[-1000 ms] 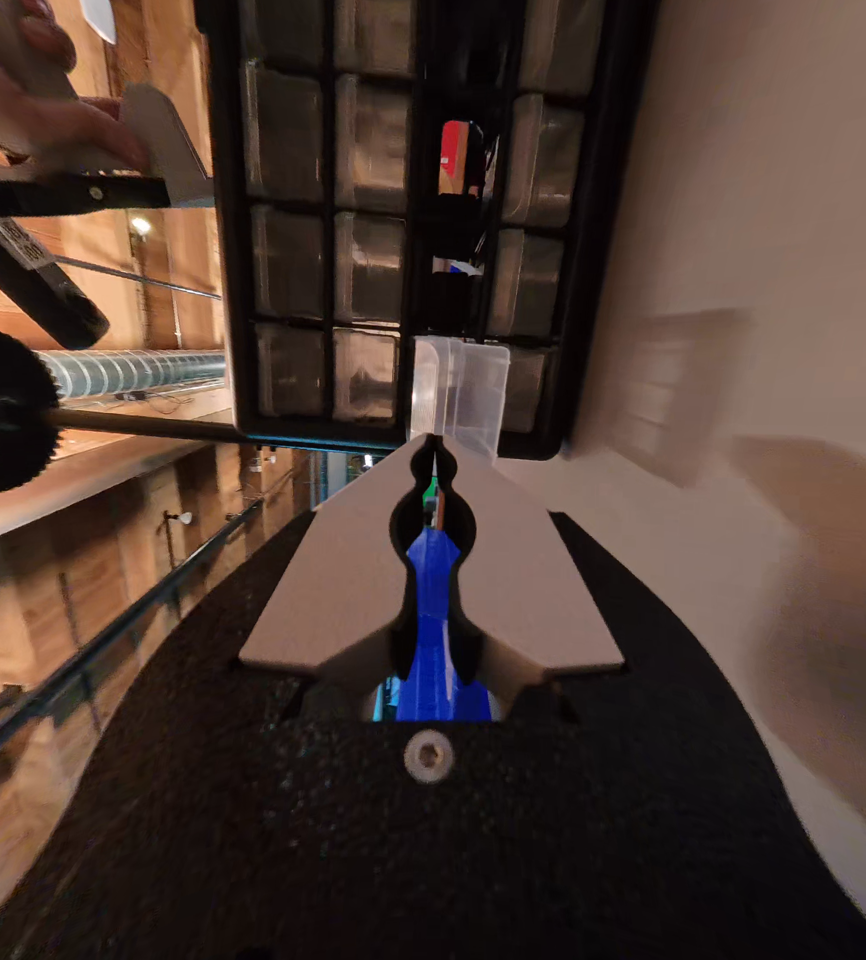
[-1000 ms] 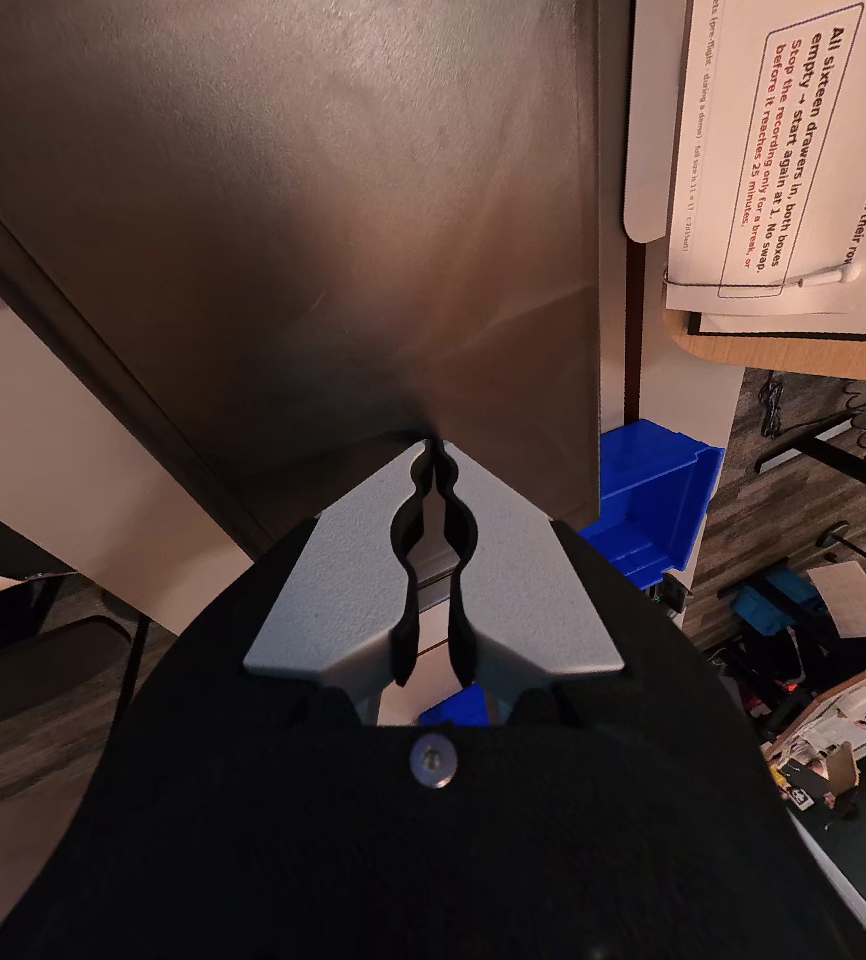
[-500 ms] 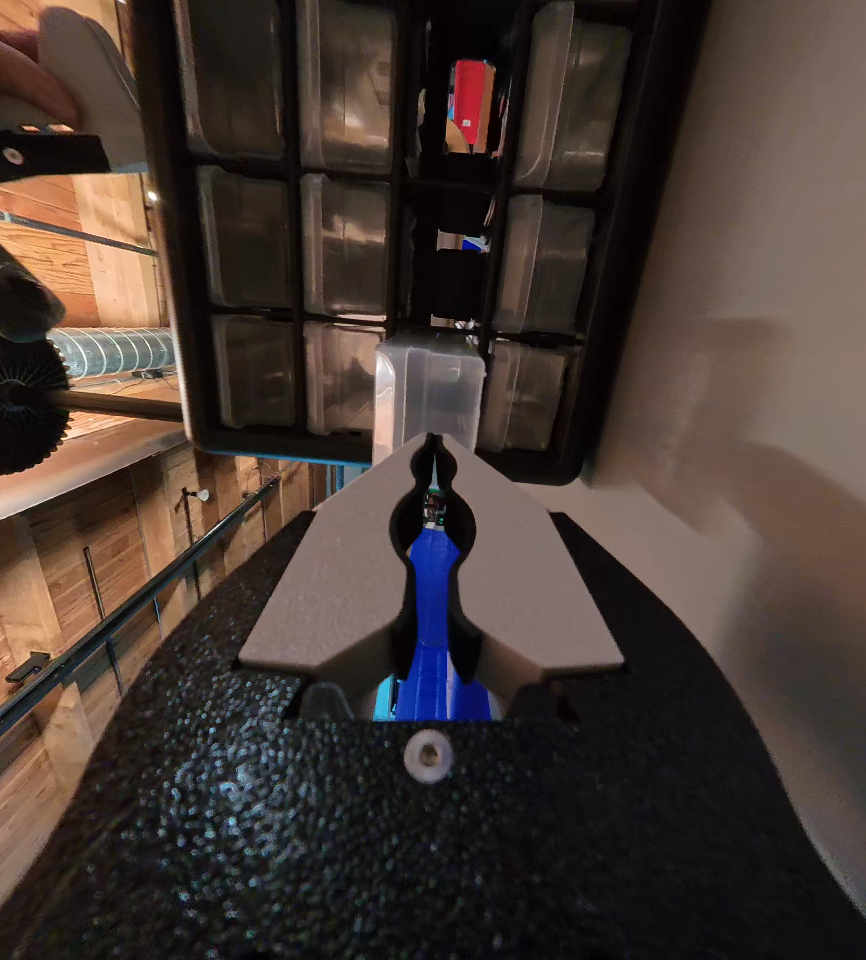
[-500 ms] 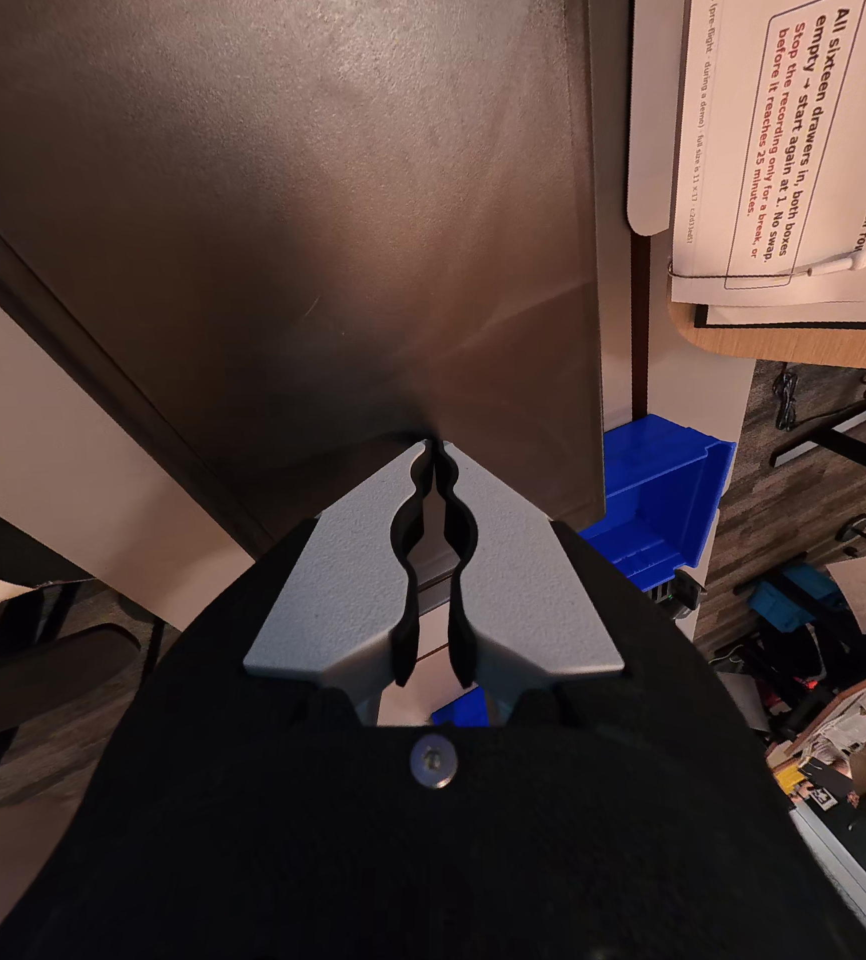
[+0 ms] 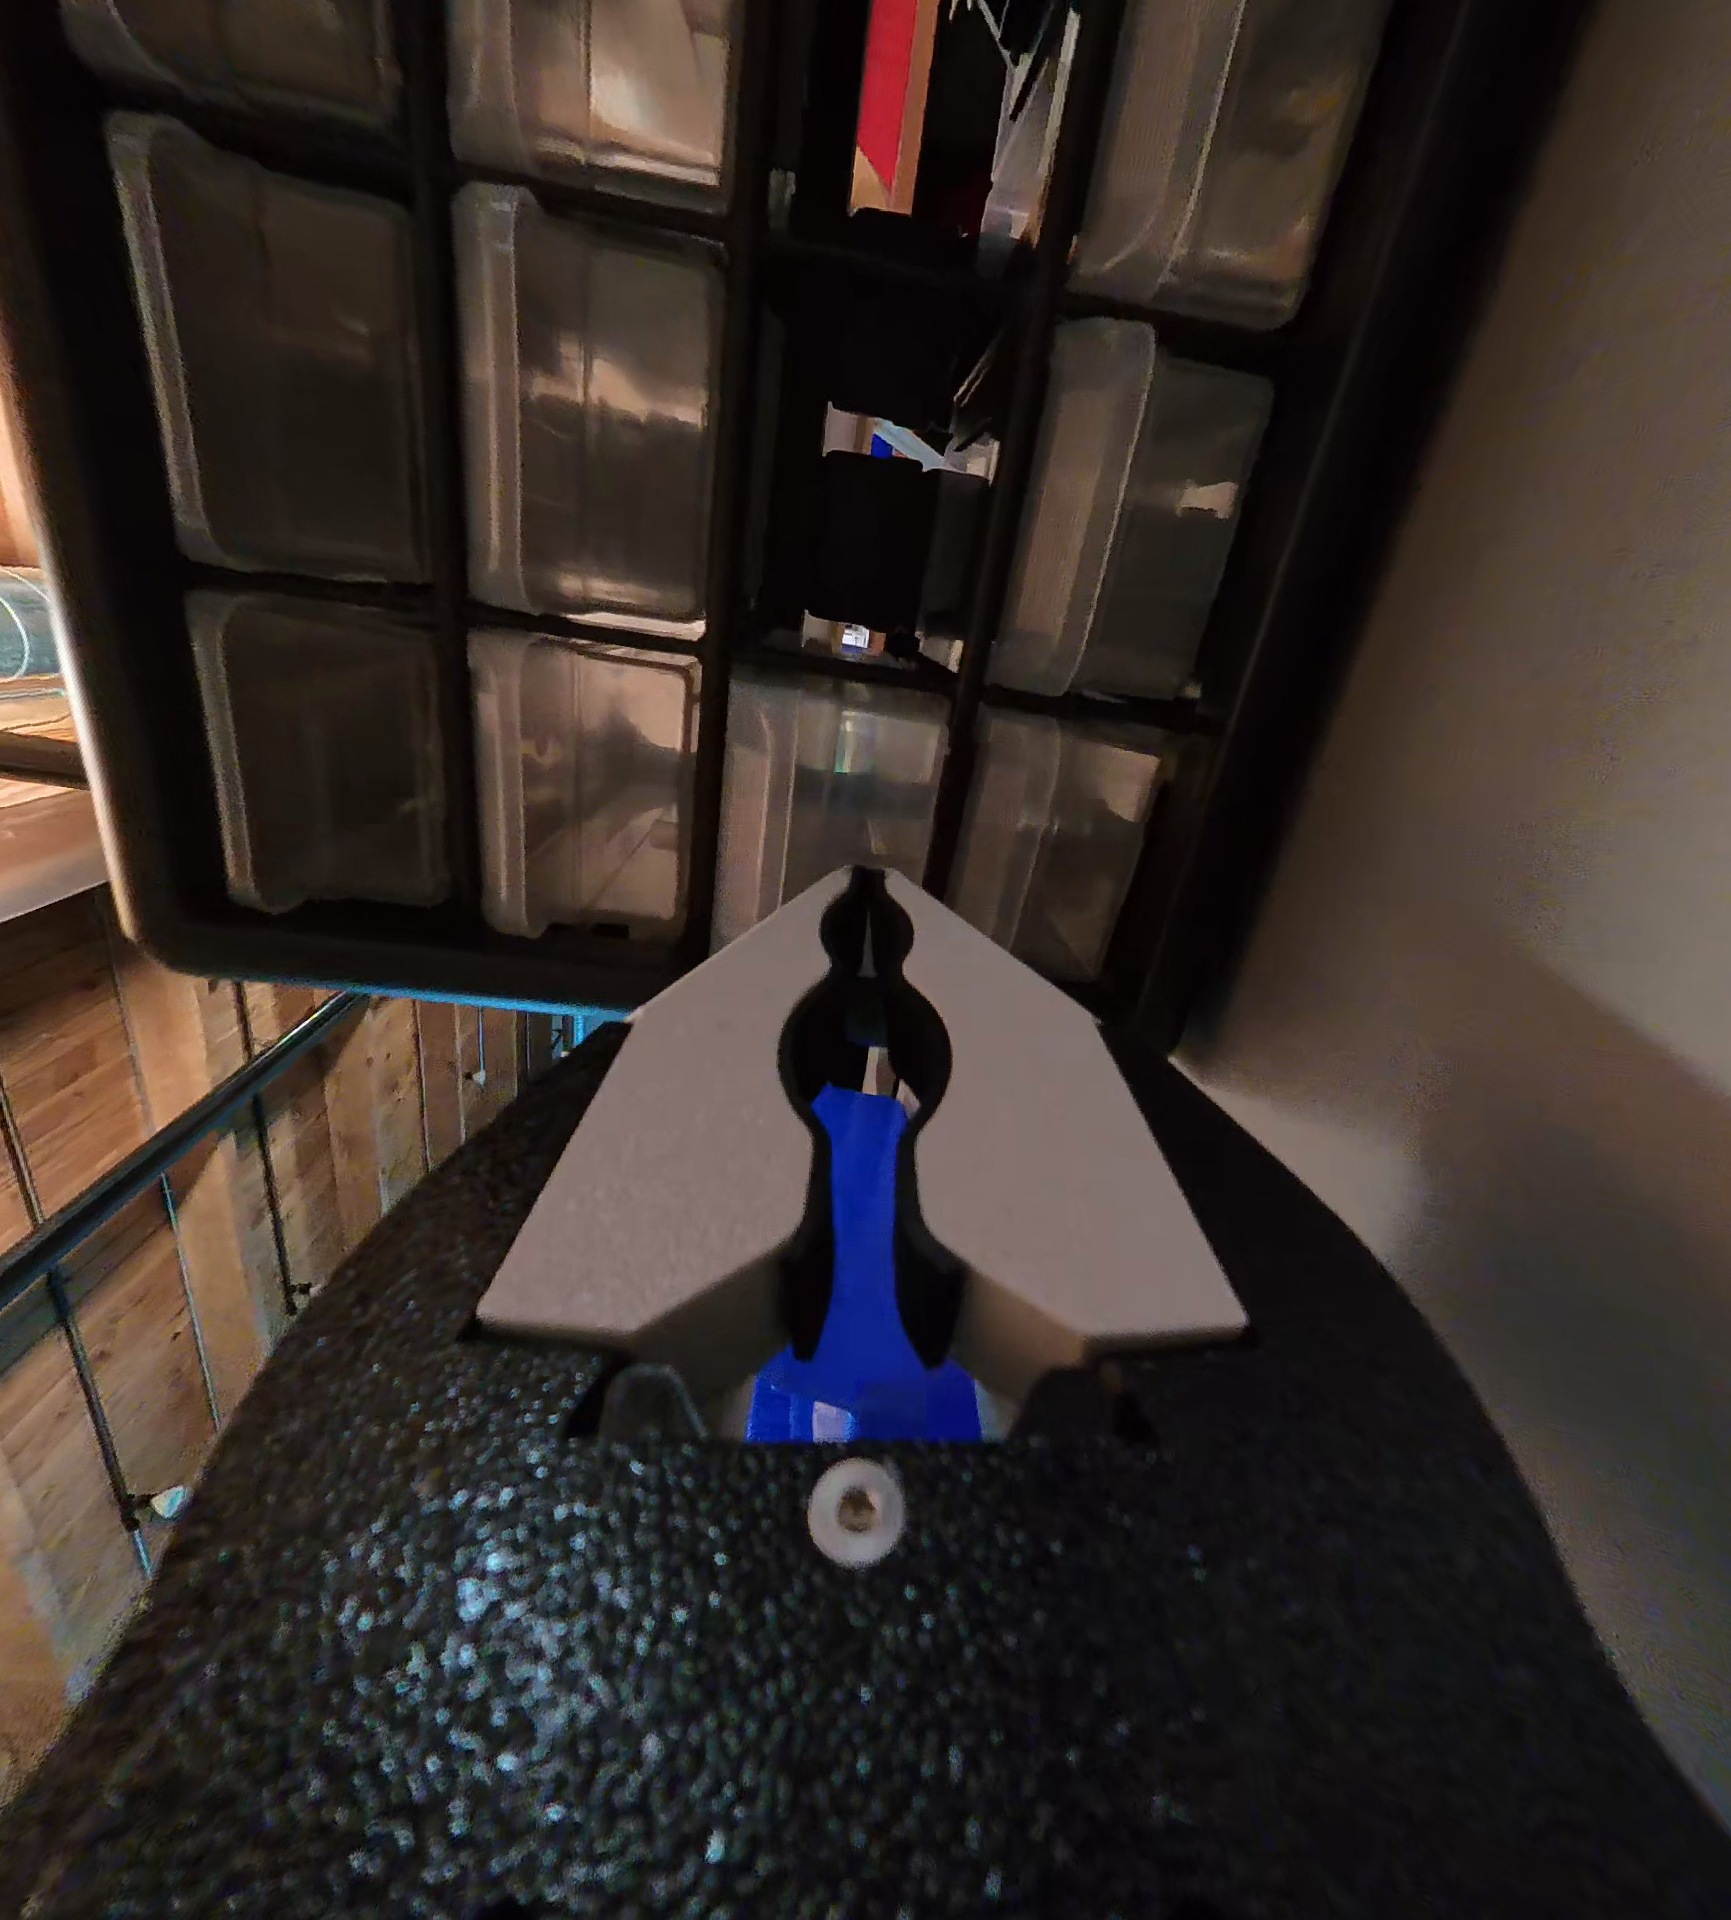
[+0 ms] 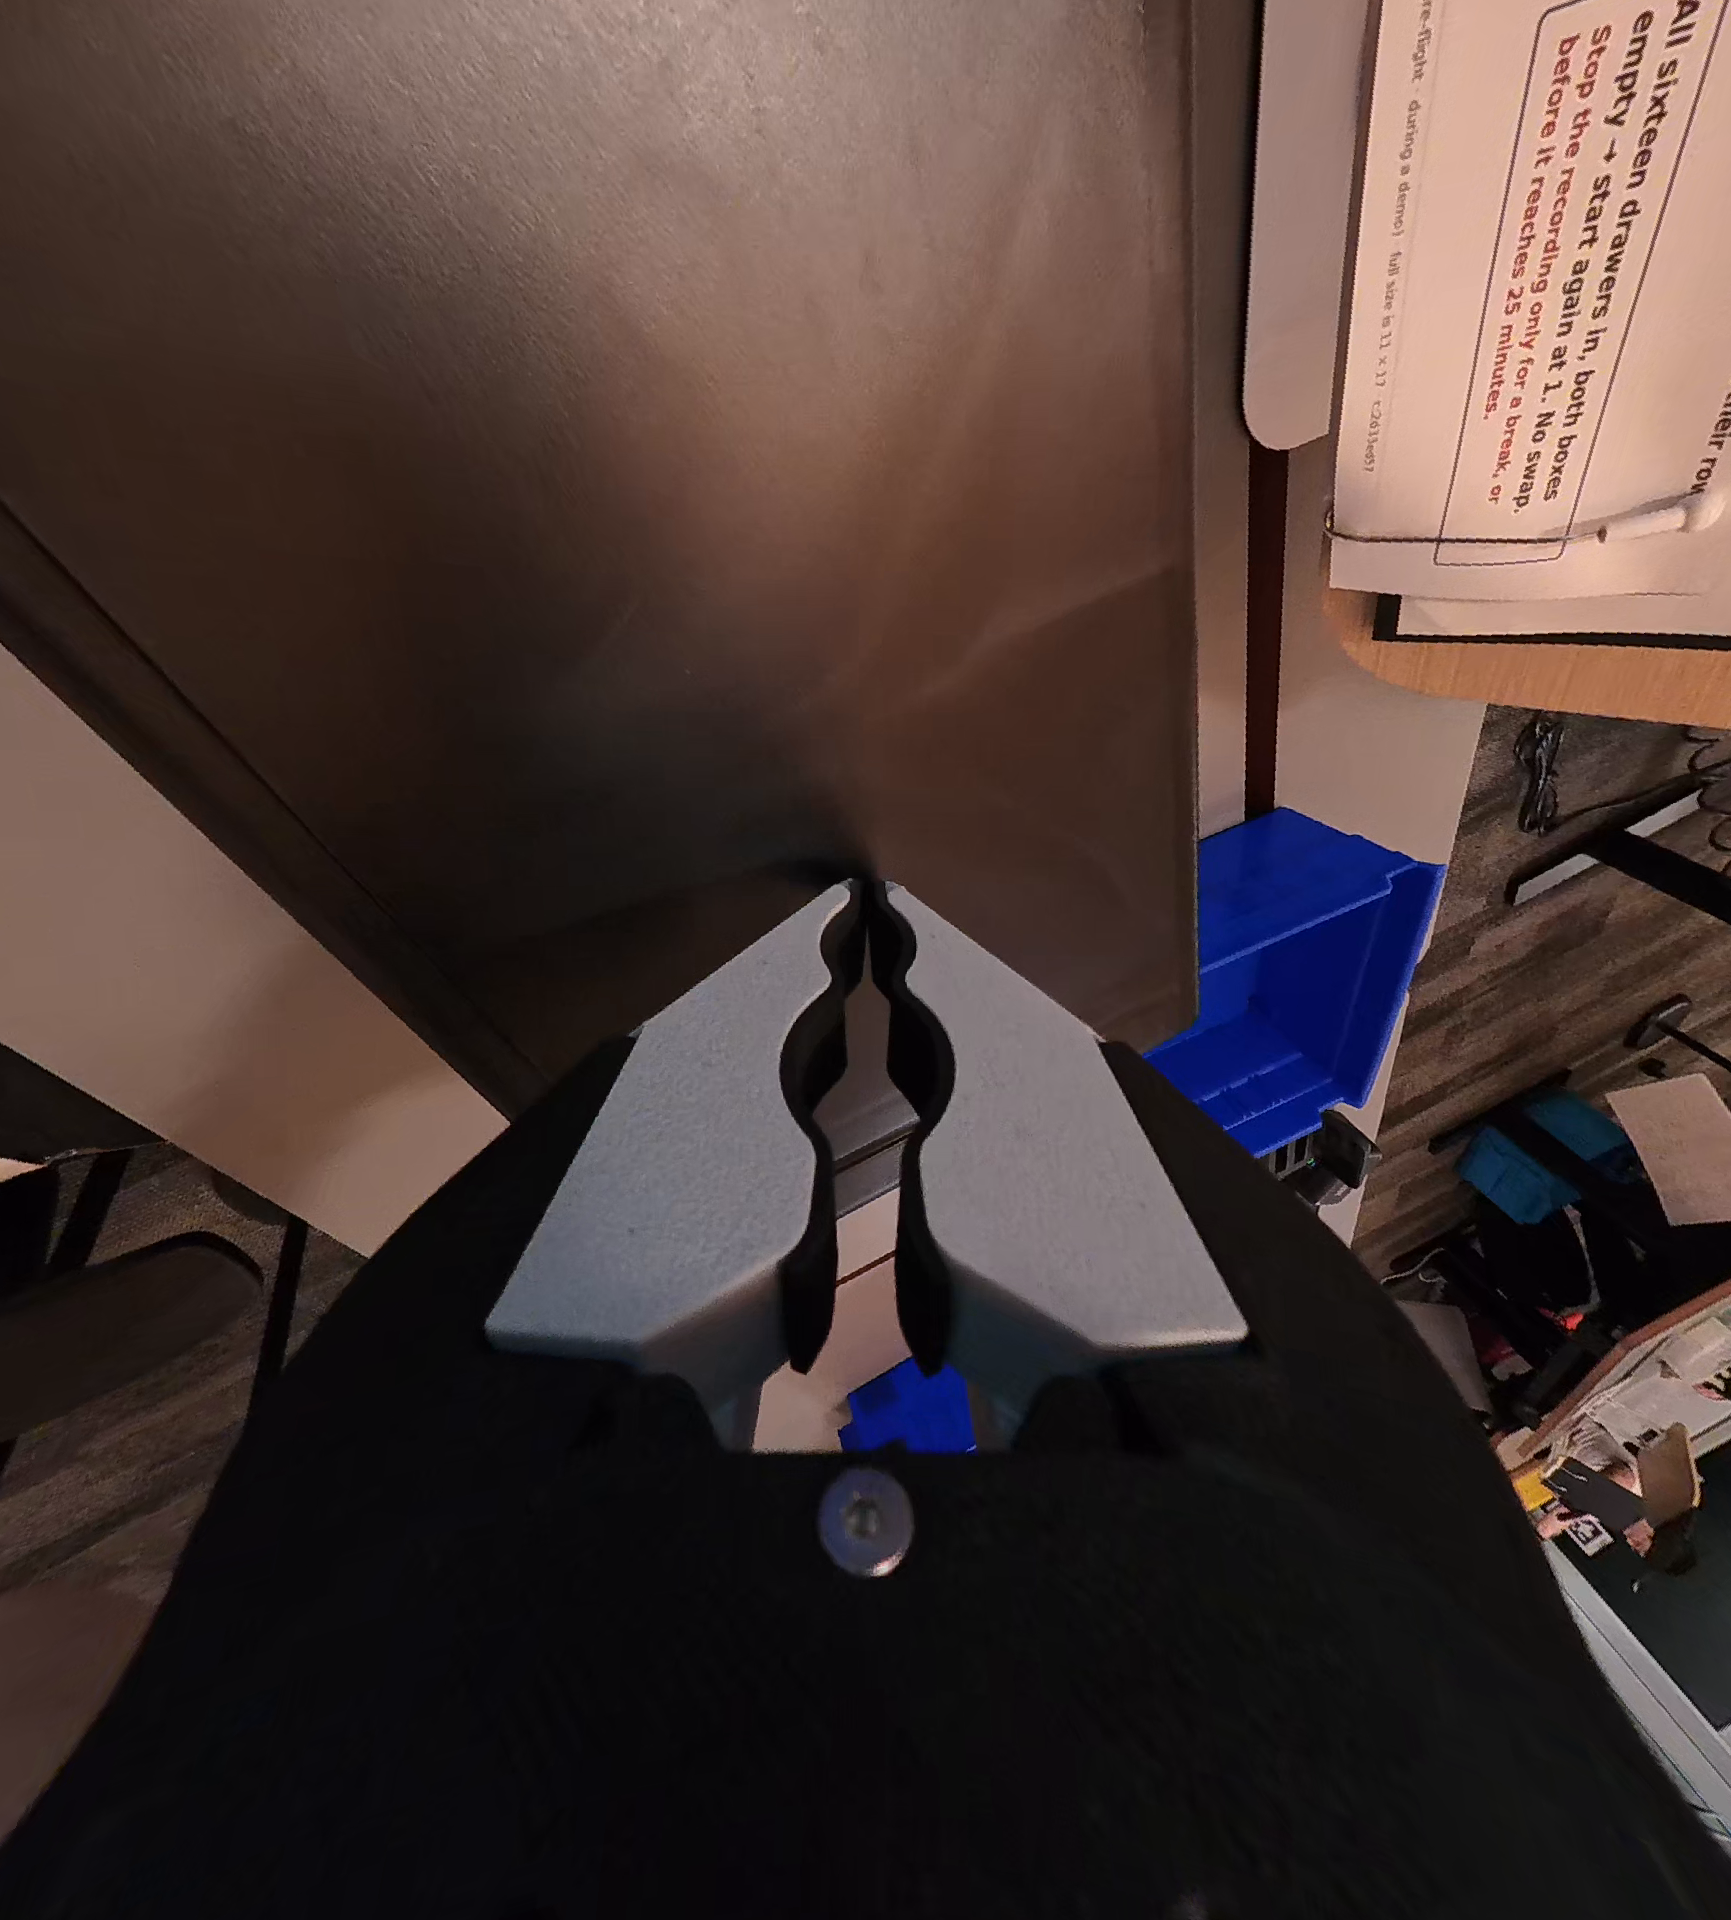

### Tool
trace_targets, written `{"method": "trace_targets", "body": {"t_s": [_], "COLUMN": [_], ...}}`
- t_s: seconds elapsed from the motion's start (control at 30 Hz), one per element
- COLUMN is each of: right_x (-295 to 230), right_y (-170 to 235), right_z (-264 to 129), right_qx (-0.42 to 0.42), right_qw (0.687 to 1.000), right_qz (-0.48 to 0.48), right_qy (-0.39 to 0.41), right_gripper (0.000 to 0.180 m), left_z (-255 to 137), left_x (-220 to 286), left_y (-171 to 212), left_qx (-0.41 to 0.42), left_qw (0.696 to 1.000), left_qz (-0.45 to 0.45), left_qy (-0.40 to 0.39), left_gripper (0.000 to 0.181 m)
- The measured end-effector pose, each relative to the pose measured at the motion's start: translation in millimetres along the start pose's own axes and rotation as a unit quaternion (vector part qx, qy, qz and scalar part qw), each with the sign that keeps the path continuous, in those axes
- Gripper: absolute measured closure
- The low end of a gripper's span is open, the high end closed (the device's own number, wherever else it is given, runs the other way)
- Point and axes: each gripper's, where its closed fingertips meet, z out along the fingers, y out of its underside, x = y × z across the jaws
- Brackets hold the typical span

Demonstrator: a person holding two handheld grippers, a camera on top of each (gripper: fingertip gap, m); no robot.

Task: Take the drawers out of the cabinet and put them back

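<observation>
A pale wall stands beside the black cabinet, and wooden boards fill the other side. The cabinet holds rows of see-through plastic drawers. One column has open slots with no drawers. The left gripper is pinched tight on a clear drawer that sits in its slot in the nearest row. The right gripper has its fingers closed together, tips pressed on the cabinet's smooth dark side; it grips nothing. A white printed sheet lies on a wooden board, cut off at the edge. A blue bin peeks out behind.
</observation>
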Motion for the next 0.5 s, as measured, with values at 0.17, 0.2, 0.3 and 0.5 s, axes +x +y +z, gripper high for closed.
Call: {"method": "trace_targets", "body": {"t_s": [0.17,0.2,0.3,0.5], "right_x": [-0.2,-0.1,-0.2,-0.2], "right_y": [-0.1,0.0,0.0,0.0], "right_z": [0.1,0.1,0.1,0.0], "right_qx": [-0.001,-0.001,-0.003,-0.005], "right_qw": [1.000,1.000,1.000,1.000], "right_qz": [0.000,0.001,0.002,-0.003], "right_qy": [-0.005,-0.006,-0.008,-0.004], "right_gripper": [0.180,0.180,0.180,0.180], "left_z": [8.3,10.2,12.9,-14.7], "left_x": [-0.9,-1.9,-0.4,-13.9], "left_y": [3.6,4.9,2.2,1.0], "left_qx": [-0.010,-0.013,-0.003,0.043], "left_qw": [1.000,1.000,0.999,0.989], "left_qz": [-0.010,-0.016,-0.041,-0.126], "left_qy": [0.009,0.011,0.029,0.062], "left_gripper": [0.181,0.181,0.181,0.176]}}
